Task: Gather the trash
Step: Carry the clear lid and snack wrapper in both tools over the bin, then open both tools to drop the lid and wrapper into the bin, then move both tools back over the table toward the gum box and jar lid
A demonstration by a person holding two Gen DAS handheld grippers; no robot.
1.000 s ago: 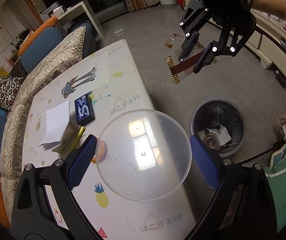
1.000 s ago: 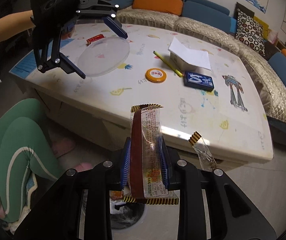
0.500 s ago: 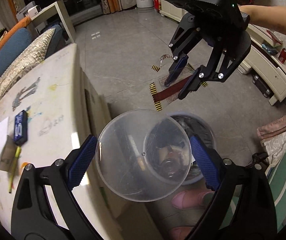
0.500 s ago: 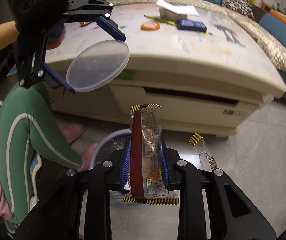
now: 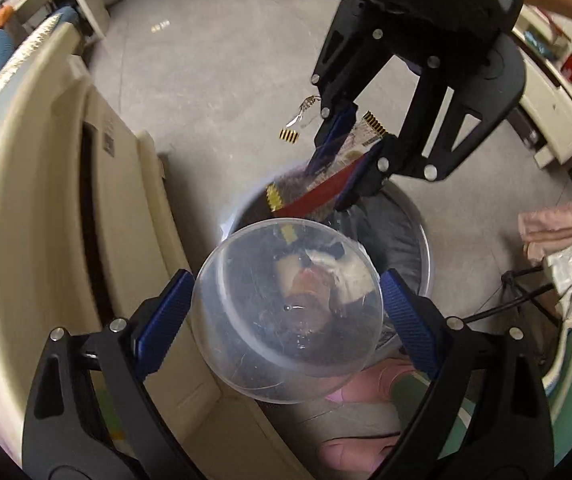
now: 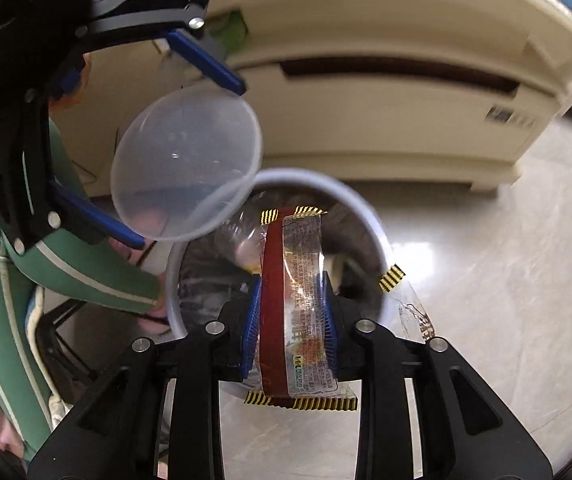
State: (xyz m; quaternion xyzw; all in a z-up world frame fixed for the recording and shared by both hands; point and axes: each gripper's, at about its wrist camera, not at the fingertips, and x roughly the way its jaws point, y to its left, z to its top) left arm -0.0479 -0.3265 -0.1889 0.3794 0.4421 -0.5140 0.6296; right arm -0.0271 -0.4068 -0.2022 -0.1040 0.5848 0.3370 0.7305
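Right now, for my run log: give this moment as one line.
left gripper: holds clear lid | right gripper: jaws just opening around wrapper | both above bin

Cream table (image 6: 386, 120) with drawer slot, grey tiled floor (image 5: 213, 80), green trouser leg (image 6: 17, 264), pink slipper (image 5: 370, 384)

A trash bin (image 5: 420, 240) stands on the grey floor (image 5: 213, 92).

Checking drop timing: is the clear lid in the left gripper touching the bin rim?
Cannot tell. In the right wrist view the clear lid overlaps the bin rim, with no gap or contact plainly visible.
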